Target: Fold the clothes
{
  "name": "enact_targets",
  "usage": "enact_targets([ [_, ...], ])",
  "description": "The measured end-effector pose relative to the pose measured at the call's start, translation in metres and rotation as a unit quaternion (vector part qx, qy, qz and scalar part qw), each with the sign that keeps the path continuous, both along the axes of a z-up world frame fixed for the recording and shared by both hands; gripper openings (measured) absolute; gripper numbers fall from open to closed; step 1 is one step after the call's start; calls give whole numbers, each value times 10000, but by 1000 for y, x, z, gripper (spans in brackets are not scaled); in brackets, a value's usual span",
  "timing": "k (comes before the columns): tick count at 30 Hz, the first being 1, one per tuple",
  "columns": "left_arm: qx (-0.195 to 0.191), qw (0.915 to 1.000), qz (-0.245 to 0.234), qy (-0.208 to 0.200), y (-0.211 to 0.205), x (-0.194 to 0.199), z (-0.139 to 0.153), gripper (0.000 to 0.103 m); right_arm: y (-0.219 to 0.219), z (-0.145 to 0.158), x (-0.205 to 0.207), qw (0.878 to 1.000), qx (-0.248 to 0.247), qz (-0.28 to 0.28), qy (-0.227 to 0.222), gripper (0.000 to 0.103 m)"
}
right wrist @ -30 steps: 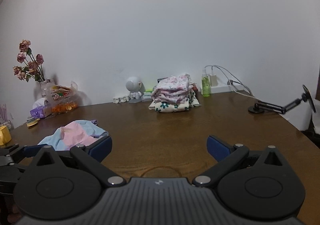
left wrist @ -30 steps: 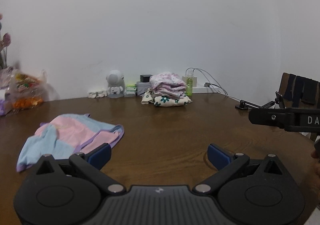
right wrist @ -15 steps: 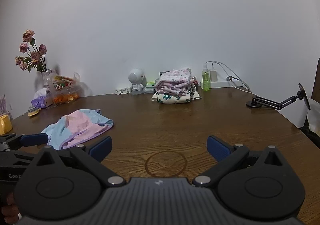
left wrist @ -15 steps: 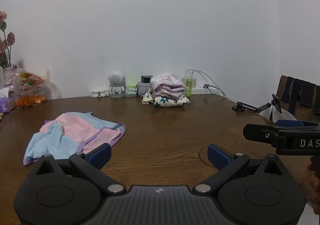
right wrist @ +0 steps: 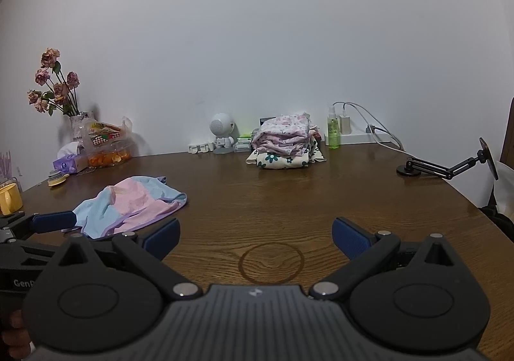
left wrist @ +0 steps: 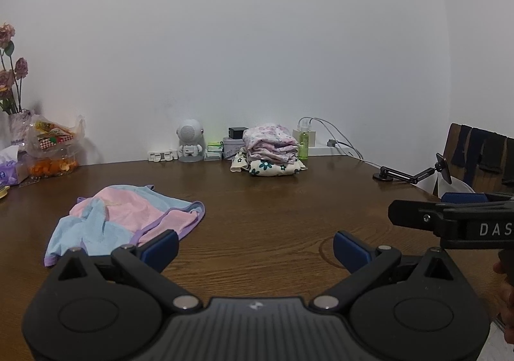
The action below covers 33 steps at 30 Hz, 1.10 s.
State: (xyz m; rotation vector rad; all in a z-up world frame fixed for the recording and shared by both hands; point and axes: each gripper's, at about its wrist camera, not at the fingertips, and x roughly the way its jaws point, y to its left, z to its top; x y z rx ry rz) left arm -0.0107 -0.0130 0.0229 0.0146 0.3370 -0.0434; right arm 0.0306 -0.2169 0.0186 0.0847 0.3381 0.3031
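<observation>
A crumpled pink and light-blue garment (left wrist: pixel 125 221) lies on the brown wooden table (left wrist: pixel 273 219), left of centre; the right wrist view shows the same garment (right wrist: pixel 128 205). My left gripper (left wrist: pixel 255 250) hovers open above the near part of the table, its left finger just short of the garment's near edge. My right gripper (right wrist: pixel 255 237) is open too, empty, over bare wood to the right of the garment. Each gripper appears at the edge of the other's view. A stack of folded clothes (left wrist: pixel 271 154) sits by the back wall.
Along the wall stand a small white robot figure (left wrist: pixel 190 144), a green bottle (right wrist: pixel 333 131), a charger with cables (right wrist: pixel 369 123) and a black jointed stand (right wrist: pixel 446 165). At the left are a vase of dried roses (right wrist: pixel 54 88), a snack bag (right wrist: pixel 106 142), tissues and a yellow mug (right wrist: pixel 9 198). A chair (left wrist: pixel 482 162) stands at right.
Both grippers have pulled back and risen slightly, so more table shows. The garment has not moved, and both grippers stay open.
</observation>
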Motion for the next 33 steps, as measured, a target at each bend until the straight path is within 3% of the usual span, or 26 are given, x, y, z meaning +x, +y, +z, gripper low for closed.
enact_targets([
  [33, 30, 10000, -35, -13, -3, -3, -1, 103, 0, 1, -6, 10000, -74, 44, -7, 103],
])
